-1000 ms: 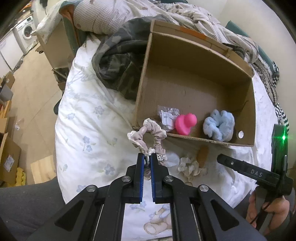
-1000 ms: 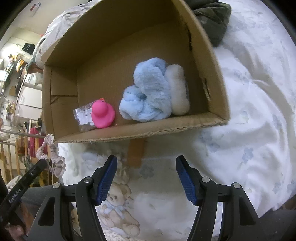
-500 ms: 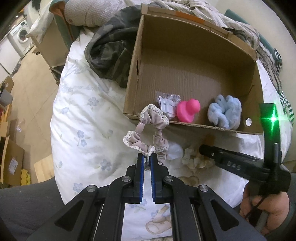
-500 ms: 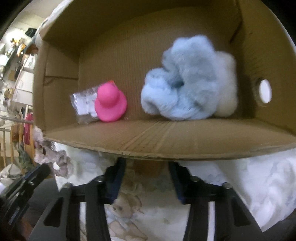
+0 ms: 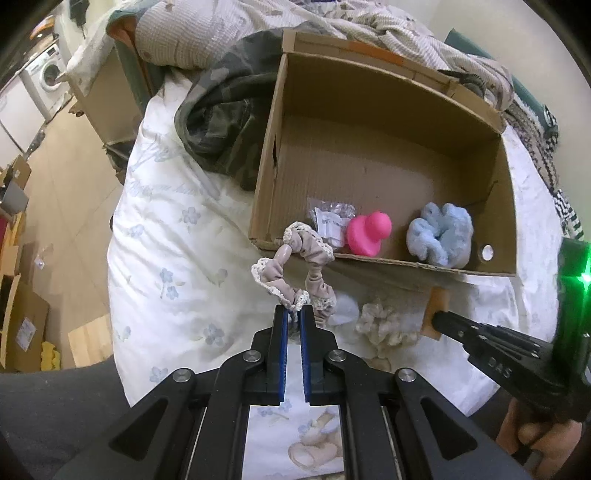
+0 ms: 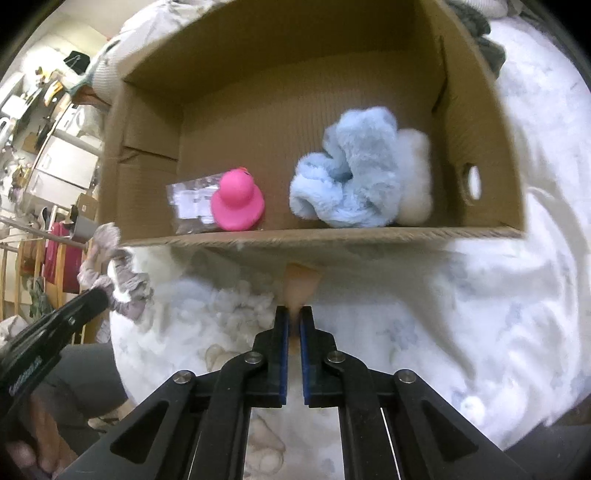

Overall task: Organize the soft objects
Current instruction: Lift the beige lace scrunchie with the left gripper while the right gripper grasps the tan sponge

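Note:
My left gripper (image 5: 294,312) is shut on a beige lace-edged scrunchie (image 5: 295,267) and holds it up just in front of the cardboard box (image 5: 266,166). My right gripper (image 6: 294,314) is shut on the box's small brown front flap (image 6: 301,284), which also shows in the left wrist view (image 5: 436,312). In the box lie a pink rubber duck (image 6: 238,201), a clear plastic packet (image 6: 192,206), a fluffy blue scrunchie (image 6: 351,173) and a white fluffy piece (image 6: 415,177). A cream scrunchie (image 5: 380,325) lies on the bed by the box's front.
The box stands on a bed with a white flowered duvet (image 5: 166,236). A camouflage garment (image 5: 225,125) lies against the box's left wall. Rumpled blankets (image 5: 388,33) lie behind it. The bed's left edge drops to the floor, with boxes there.
My right gripper went from open to shut on the box's front flap. My left gripper keeps hold of the beige scrunchie, still in front of the box.

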Demonstrator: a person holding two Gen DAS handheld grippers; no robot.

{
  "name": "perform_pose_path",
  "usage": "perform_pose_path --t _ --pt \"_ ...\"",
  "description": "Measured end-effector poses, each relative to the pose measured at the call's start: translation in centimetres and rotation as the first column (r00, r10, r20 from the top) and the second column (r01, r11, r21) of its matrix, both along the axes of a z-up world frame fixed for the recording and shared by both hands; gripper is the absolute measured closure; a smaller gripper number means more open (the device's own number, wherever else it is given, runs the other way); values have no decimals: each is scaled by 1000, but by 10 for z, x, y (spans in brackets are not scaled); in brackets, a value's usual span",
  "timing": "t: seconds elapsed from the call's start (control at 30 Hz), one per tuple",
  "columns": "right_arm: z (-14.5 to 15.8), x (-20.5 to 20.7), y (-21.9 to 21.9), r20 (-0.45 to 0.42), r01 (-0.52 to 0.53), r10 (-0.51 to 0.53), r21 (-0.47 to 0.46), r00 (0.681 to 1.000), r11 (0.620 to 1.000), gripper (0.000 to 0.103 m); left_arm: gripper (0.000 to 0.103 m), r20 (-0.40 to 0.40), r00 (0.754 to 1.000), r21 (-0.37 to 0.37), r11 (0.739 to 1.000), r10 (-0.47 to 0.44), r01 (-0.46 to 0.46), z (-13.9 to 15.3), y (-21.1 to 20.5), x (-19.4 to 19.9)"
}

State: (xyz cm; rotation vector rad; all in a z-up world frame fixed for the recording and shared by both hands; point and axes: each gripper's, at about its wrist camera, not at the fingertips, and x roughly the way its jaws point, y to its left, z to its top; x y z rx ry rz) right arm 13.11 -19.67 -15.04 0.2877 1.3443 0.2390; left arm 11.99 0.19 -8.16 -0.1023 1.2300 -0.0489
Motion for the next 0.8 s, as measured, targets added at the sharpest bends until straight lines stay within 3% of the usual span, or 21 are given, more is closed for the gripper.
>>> perform_pose_path --t 0.1,0.5,0.8 --pt "16 -12 2 47 11 -11 -13 999 1000 96 97 24 1000 -12 1000 -8 8 8 -2 -7" --pt "76 -24 -27 164 39 -56 105 985 994 96 98 135 990 -68 997 -28 38 52 -8 -20" --pt "120 -3 -39 285 0 -45 155 958 988 96 98 303 946 -58 988 -117 141 111 -17 6"
